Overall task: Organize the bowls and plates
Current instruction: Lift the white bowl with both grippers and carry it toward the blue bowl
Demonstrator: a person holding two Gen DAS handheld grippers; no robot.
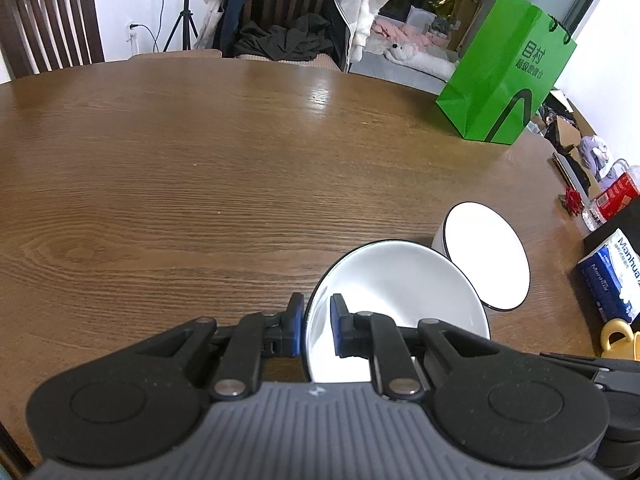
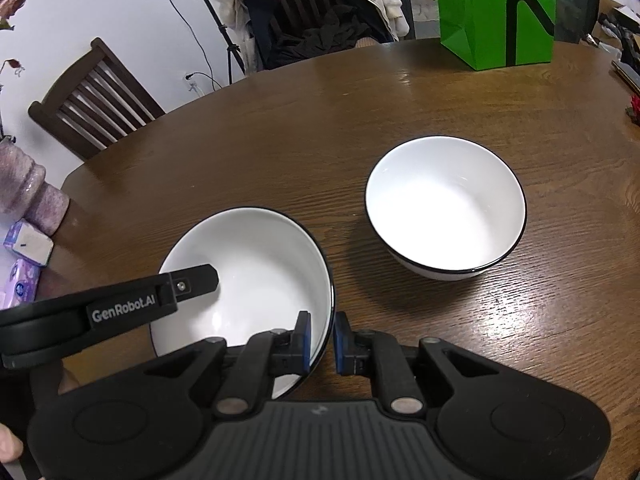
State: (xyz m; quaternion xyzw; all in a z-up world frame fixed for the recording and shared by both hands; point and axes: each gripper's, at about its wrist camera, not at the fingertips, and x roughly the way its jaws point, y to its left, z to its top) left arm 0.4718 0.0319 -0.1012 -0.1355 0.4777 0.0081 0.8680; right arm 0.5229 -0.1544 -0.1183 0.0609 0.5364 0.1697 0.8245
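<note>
Two white bowls with thin black rims are on the brown wooden table. The near bowl (image 2: pixel 256 280) shows in both views (image 1: pixel 400 292). My left gripper (image 1: pixel 316 326) straddles its left rim, one finger outside and one inside, jaws close on the rim. My right gripper (image 2: pixel 322 340) straddles its right rim the same way. The left gripper's finger (image 2: pixel 188 286) reaches into the bowl in the right wrist view. The second bowl (image 2: pixel 446 208) stands upright on the table to the right (image 1: pixel 486 256).
A green paper bag (image 1: pixel 508 68) stands at the table's far right (image 2: pixel 498 12). A blue tissue pack (image 1: pixel 612 276), a yellow mug (image 1: pixel 618 338) and a red box (image 1: pixel 616 194) sit at the right edge. Wooden chairs (image 2: pixel 96 104) stand beyond the table.
</note>
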